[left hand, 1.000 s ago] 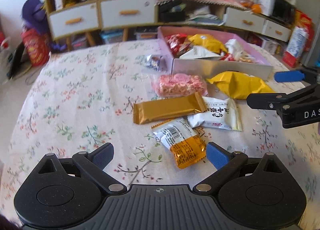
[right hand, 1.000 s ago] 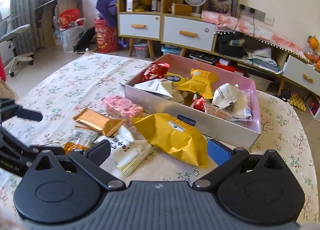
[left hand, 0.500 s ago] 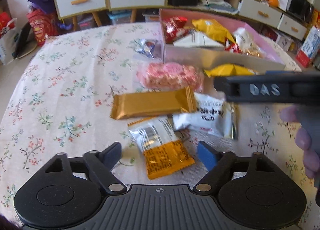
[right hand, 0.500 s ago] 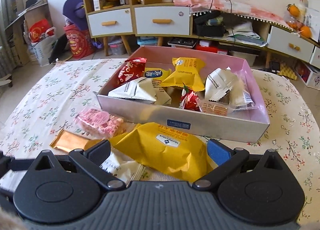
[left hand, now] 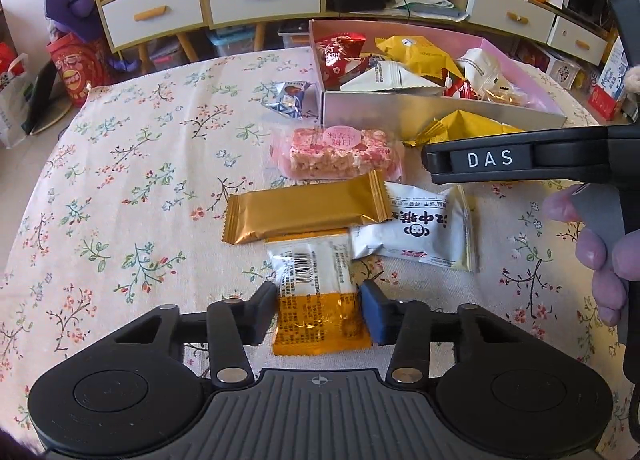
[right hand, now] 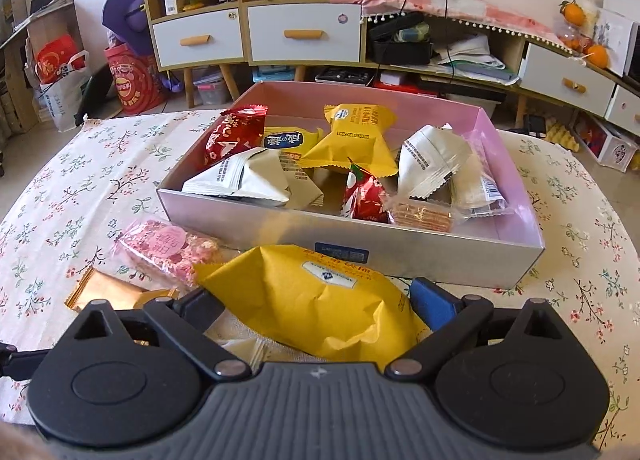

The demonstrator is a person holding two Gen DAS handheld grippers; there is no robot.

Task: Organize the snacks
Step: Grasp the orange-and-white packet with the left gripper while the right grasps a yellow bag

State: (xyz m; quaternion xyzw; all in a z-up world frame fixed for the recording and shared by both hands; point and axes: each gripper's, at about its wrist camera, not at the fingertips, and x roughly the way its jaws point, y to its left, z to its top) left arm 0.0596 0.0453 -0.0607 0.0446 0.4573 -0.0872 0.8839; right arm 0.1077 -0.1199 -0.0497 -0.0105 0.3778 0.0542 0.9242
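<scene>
On the flowered tablecloth lies an orange and white snack packet (left hand: 320, 300). My left gripper (left hand: 319, 314) points down at it, jaws closing, with the pads against its two long edges. A big yellow bag (right hand: 320, 300) lies in front of the pink box (right hand: 440, 256). My right gripper (right hand: 316, 308) straddles it, wide, its jaws just starting to close and the pads clear of the bag. In the left wrist view one of the right gripper's fingers (left hand: 488, 159) crosses from the right, a person's hand (left hand: 600, 260) behind it. Several snacks fill the box.
A gold bar (left hand: 304, 207), a pink rice-crisp pack (left hand: 336, 153) and a white packet with a monkey face (left hand: 416, 232) lie close behind the orange packet. A small blue packet (left hand: 288, 97) sits left of the box. Drawers and shelves stand beyond the table.
My left jaws have narrowed from wide apart onto the orange and white packet. My right gripper has moved in over the yellow bag, which now lies between its fingers.
</scene>
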